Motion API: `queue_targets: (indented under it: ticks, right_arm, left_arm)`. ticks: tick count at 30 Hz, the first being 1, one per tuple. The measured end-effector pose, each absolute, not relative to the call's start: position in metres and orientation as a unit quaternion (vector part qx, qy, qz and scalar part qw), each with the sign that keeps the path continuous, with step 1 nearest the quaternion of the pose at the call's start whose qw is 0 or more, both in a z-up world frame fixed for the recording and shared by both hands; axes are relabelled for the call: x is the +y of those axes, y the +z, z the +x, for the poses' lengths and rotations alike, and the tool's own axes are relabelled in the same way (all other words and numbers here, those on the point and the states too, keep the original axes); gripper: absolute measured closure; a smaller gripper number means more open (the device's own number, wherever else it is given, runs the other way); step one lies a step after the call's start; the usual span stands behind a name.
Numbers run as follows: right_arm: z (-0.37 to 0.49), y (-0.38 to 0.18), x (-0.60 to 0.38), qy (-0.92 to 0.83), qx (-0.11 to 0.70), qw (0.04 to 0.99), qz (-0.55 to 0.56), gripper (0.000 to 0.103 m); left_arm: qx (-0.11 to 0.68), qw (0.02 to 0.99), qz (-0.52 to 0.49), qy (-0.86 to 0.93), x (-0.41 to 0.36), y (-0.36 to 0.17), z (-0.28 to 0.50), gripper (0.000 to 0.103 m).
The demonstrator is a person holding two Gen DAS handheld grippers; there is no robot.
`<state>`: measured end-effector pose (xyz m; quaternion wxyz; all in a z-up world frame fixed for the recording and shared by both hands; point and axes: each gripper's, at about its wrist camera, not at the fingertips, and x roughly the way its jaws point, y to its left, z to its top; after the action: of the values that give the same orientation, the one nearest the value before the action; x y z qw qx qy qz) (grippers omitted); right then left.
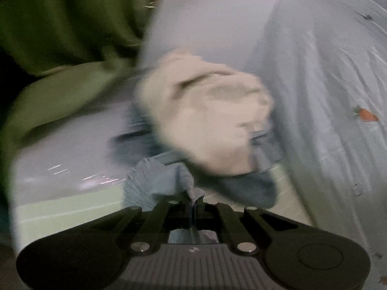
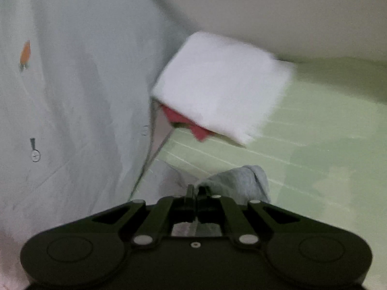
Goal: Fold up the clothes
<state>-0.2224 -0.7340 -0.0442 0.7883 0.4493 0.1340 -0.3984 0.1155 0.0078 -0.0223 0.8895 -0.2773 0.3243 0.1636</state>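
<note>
Pinching bunched blue-grey cloth (image 1: 154, 183), left gripper (image 1: 193, 203) jaws clenched; right gripper (image 2: 196, 193) likewise clamps a grey fold (image 2: 241, 181) above the green sheet (image 2: 326, 145); thin bites risk slipping if the hands pull apart.

A pale green striped sheet (image 2: 314, 130) was seen spread beneath everything. A pale blue quilt (image 2: 79, 91), printed with small carrots (image 2: 25, 53), was bunched up beside it. A plain wall (image 2: 278, 9) was visible behind.
</note>
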Motion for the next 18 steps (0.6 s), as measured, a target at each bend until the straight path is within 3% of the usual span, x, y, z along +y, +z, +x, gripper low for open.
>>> queue_targets:
  ticks: [3,4,5,6,7,8,10,15,18]
  right_arm:
    - [-0.126,-0.043,-0.78,-0.385,0.156,0.796,0.44,0.1]
    - [-0.1,-0.046,-0.792,-0.373,0.156,0.799,0.445,0.088]
    - [-0.079,-0.048,-0.801,-0.368,0.163,0.797,0.452,0.075]
    - [-0.06,-0.051,-0.808,-0.364,0.17,0.795,0.454,0.051]
    - [-0.05,-0.054,-0.806,-0.37,0.176,0.797,0.443,0.043]
    - [-0.042,-0.057,-0.804,-0.376,0.183,0.8,0.43,0.042]
    - [-0.04,-0.071,-0.787,-0.393,0.223,0.805,0.384,0.036]
    - [-0.05,-0.12,-0.753,-0.446,0.321,0.775,0.311,0.035]
    - [-0.062,-0.139,-0.745,-0.462,0.326,0.759,0.325,0.034]
  left_arm:
    - [0.312,0.902,-0.262,0.142,-0.041,-0.033,0.18,0.093]
    - [0.315,0.903,-0.259,0.135,-0.055,-0.038,0.202,0.082]
    - [0.32,0.903,-0.253,0.134,-0.064,-0.041,0.204,0.063]
    - [0.326,0.903,-0.247,0.133,-0.072,-0.045,0.205,0.053]
    - [0.331,0.903,-0.241,0.132,-0.081,-0.048,0.206,0.032]
    - [0.337,0.902,-0.234,0.131,-0.089,-0.052,0.207,0.017]
    - [0.358,0.901,-0.209,0.132,-0.105,-0.062,0.203,0.014]
    - [0.45,0.867,-0.172,0.126,-0.128,-0.109,0.166,0.014]
    - [0.483,0.845,-0.187,0.133,-0.139,-0.131,0.153,0.014]
